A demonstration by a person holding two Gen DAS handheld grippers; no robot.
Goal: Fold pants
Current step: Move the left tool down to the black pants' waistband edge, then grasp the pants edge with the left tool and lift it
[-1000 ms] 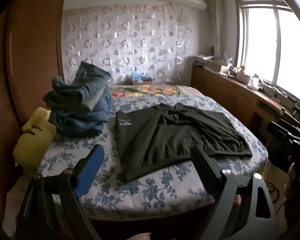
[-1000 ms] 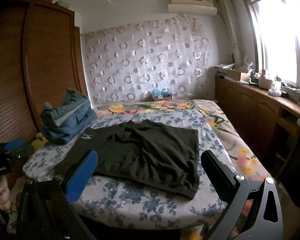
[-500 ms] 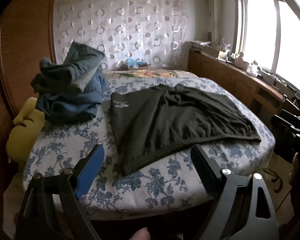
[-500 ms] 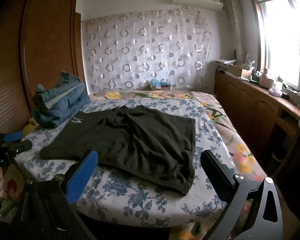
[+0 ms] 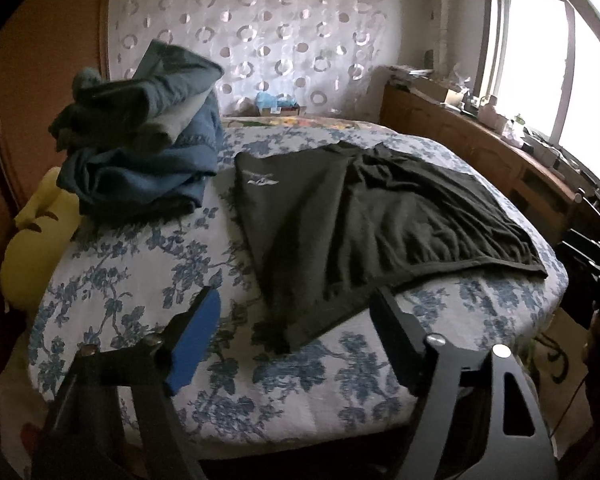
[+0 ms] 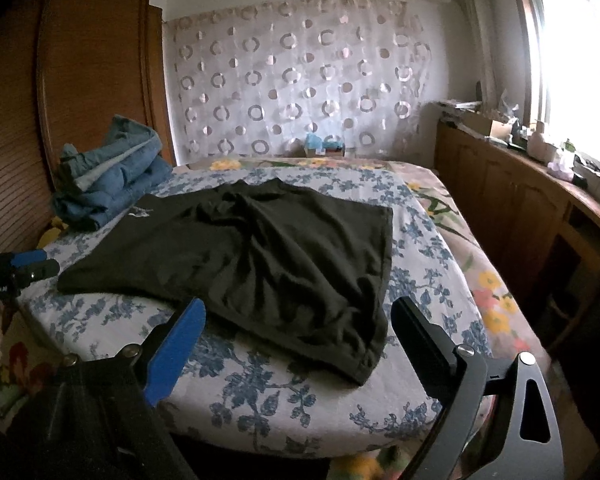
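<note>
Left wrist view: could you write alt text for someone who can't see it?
Dark pants lie spread on a blue-flowered bedspread, the left gripper poised over their near corner, jaws open and just closing slightly, gripping nothing. Folded blue jeans sit at the left.

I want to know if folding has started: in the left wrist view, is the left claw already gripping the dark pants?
No, the left claw hangs open above the near corner of the dark pants, its fingers clear of the cloth.
</note>
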